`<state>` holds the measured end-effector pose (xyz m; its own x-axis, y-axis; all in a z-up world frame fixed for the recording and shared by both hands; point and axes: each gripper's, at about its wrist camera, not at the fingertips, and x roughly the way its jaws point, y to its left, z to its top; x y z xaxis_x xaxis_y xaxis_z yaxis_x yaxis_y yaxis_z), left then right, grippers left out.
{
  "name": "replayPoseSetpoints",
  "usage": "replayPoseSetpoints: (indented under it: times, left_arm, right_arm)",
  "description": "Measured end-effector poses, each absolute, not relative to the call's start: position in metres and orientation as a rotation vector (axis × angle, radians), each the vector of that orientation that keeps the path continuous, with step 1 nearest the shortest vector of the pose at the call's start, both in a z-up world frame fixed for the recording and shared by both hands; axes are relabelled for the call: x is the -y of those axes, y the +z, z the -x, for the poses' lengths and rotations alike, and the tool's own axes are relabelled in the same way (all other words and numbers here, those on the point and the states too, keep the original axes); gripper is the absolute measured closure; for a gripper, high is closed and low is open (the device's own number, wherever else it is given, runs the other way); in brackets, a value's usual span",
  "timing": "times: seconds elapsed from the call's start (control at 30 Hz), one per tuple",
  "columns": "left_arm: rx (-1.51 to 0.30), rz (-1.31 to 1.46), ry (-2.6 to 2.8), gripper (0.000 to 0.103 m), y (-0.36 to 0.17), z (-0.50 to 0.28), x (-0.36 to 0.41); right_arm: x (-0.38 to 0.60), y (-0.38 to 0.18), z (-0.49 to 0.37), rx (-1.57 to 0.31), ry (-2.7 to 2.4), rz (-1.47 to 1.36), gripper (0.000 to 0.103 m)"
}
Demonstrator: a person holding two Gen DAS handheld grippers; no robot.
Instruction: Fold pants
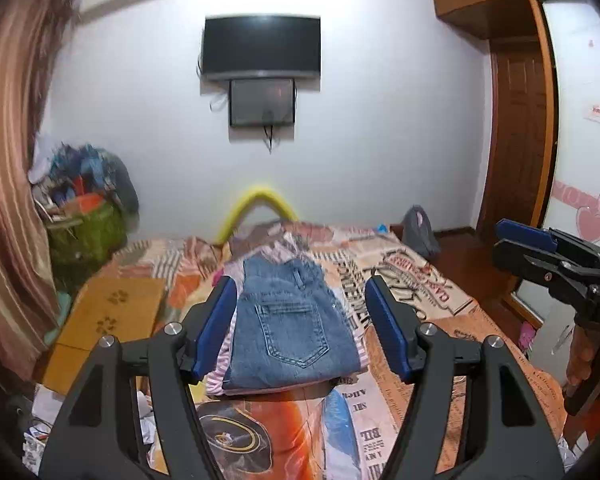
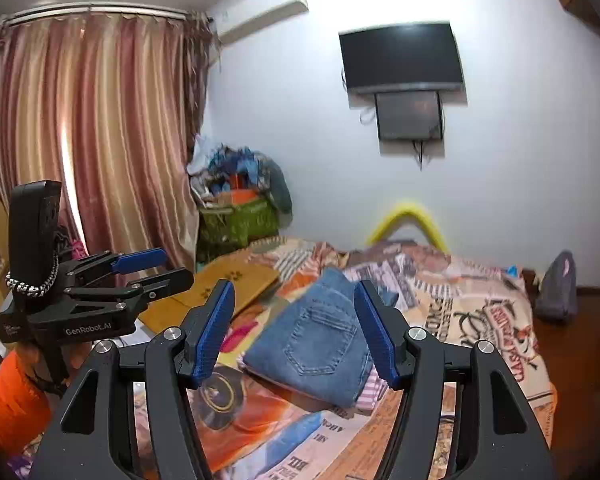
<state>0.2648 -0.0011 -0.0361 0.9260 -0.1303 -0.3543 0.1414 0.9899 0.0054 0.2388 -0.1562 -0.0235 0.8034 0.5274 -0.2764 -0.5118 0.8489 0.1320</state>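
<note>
Jaws of the left gripper (image 1: 300,326) are seen held apart, with nothing pinched between the blue pads (image 1: 388,330); through the gap the folded jeans (image 1: 294,336) are seen lower down on the bed. The right gripper (image 2: 294,330) is likewise seen with its jaws parted and empty, clear of the jeans. Each gripper is carried above the bed (image 2: 480,320), and each appears at the side of the other's view, gripped by a hand (image 1: 580,360) with an orange sleeve (image 2: 10,396) below it.

The jeans are laid folded, back pocket up, on top of a pink striped garment (image 1: 216,380), near the middle of the bed with its printed cover. Left of the jeans, a flat brown cardboard sheet (image 1: 112,312) is seen at the edge of the bed. Beyond the jeans, a yellow curved tube (image 1: 256,204) is seen at the far end of the bed, and a grey bag (image 2: 556,288) at its right far corner. A heap of clothes on a green basket (image 2: 236,220) stands past the bed's left corner, beside striped curtains (image 2: 92,128). On the wall above the bed, a dark television (image 1: 262,46) is mounted with a smaller screen (image 1: 262,102) under it.
</note>
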Motion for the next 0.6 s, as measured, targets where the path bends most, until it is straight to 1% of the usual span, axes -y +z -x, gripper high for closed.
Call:
replayPoseSetpoints:
  times: [0.23,0.33,0.4,0.47,0.53,0.6]
  left_arm:
    - [-0.273,-0.024,-0.114,0.030,-0.014,-0.196,0.013]
    - [-0.234,-0.020,-0.090,0.022,-0.010,-0.174,0.015]
    - [-0.218,-0.012,-0.079,0.017,-0.010,-0.165,0.014]
    - [-0.204,-0.012,-0.064,0.014,-0.010,-0.157,0.015]
    - [-0.201,-0.016,-0.053,0.008,-0.012,-0.151,0.015]
    - [-0.202,-0.011,-0.056,0.004,-0.014,-0.148,0.015]
  right_arm:
    - [0.159,-0.013,-0.186,-0.228,0.541,-0.067,0.041]
    - [0.158,-0.015,-0.175,-0.219,0.529,-0.073,0.041]
    - [0.157,-0.016,-0.167,-0.206,0.510,-0.067,0.035]
    - [0.155,-0.017,-0.160,-0.189,0.489,-0.059,0.028]
    - [0.153,-0.017,-0.157,-0.179,0.476,-0.054,0.024]
    - [0.151,-0.017,-0.152,-0.173,0.465,-0.053,0.020]
